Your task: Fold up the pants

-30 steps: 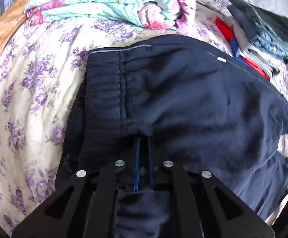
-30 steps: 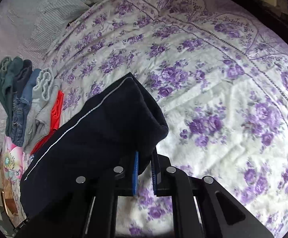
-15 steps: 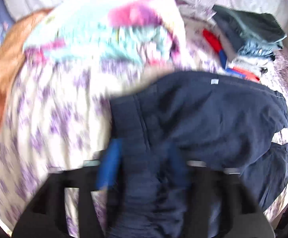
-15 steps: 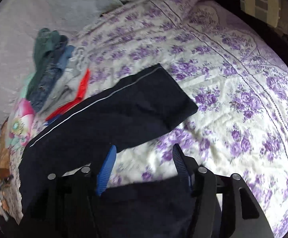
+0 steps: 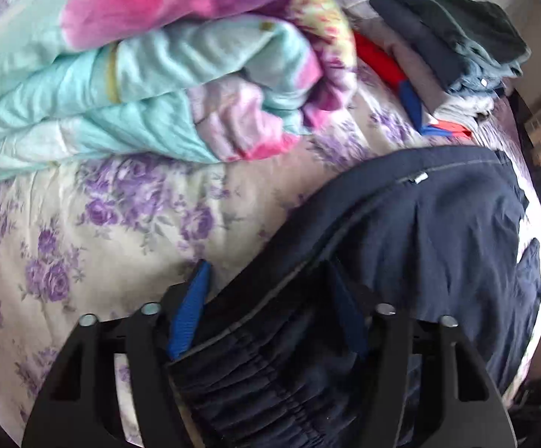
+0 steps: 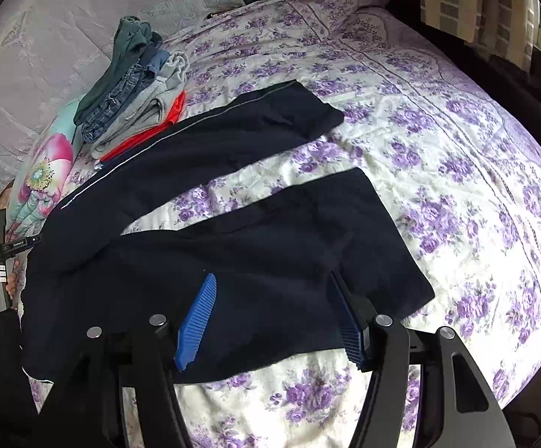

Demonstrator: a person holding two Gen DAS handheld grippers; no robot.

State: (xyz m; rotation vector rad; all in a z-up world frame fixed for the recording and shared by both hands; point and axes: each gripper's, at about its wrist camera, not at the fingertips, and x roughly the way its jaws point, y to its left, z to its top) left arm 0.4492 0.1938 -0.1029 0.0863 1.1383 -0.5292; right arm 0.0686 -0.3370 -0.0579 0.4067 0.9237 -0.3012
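Dark navy pants (image 6: 270, 246) lie flat on the flowered bedspread (image 6: 457, 156), their two legs spread apart in a V. My right gripper (image 6: 272, 276) hovers open over the near leg's hem end, nothing pinched between its blue pads (image 6: 196, 321). In the left wrist view the gathered waistband (image 5: 270, 373) of the pants (image 5: 438, 246) runs between and under the fingers of my left gripper (image 5: 268, 265). Its jaws are closing with the waistband cloth between them, but the blue pads (image 5: 190, 310) are not pressing on it.
A stack of folded clothes (image 6: 132, 86) (image 5: 457, 48) sits just beyond the far leg. A rolled turquoise and pink quilt (image 5: 140, 74) lies past the waistband. A hand holding the left gripper's handle (image 6: 3, 261) shows at the left edge. A curtained window (image 6: 475, 3) is far right.
Both grippers opened and let go of the pants, then drew back. The lifted leg now lies flat, apart from the other. The left view rolled and swung towards the quilt.
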